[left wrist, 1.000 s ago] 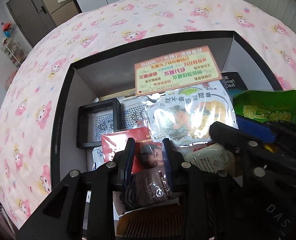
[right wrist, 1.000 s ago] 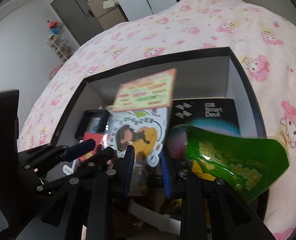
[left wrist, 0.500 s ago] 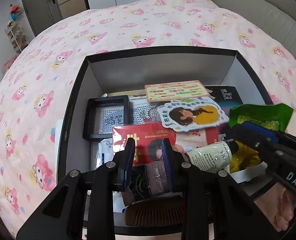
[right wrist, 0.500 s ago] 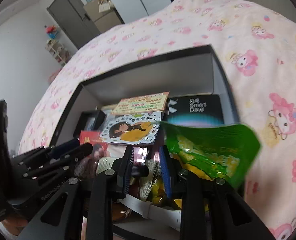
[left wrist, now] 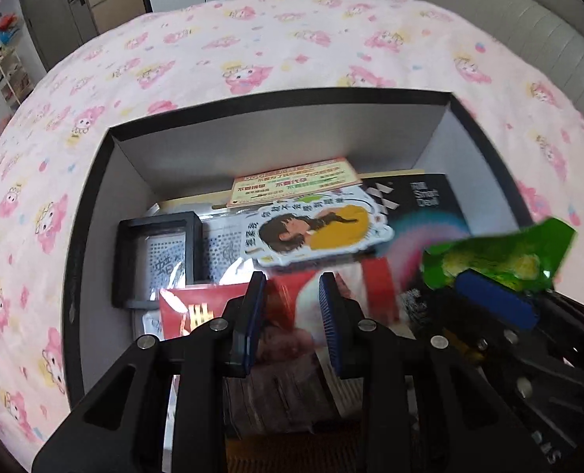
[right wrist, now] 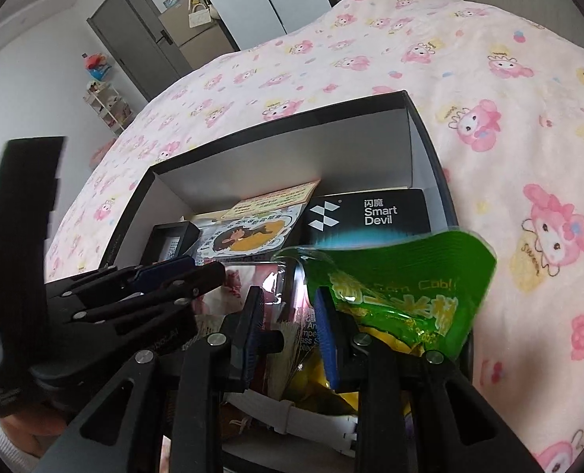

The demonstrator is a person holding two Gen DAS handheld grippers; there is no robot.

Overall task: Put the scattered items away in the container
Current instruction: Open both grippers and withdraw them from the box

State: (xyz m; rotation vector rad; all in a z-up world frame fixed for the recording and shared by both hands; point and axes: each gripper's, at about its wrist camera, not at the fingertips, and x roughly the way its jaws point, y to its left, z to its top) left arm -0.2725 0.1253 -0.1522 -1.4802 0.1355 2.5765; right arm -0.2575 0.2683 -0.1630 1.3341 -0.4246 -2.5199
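A black box with grey inner walls sits on the pink bed and holds many items. My left gripper is over its near side, its jaws a palm's width apart around a brown pouch; whether they press it I cannot tell. My right gripper is at the box's right side; a green snack bag stands against the outside of its right finger, not between the jaws. In the box lie a cartoon girl sticker, a red packet and a black Smart Devil box.
A black frame lies at the box's left. An orange card leans near the far wall. The pink patterned bedspread surrounds the box. A grey door and a shelf with toys stand beyond the bed.
Both grippers drew back and tilted over the box. The green bag moved right with the right gripper. The left jaws look slightly wider around the brown pouch.
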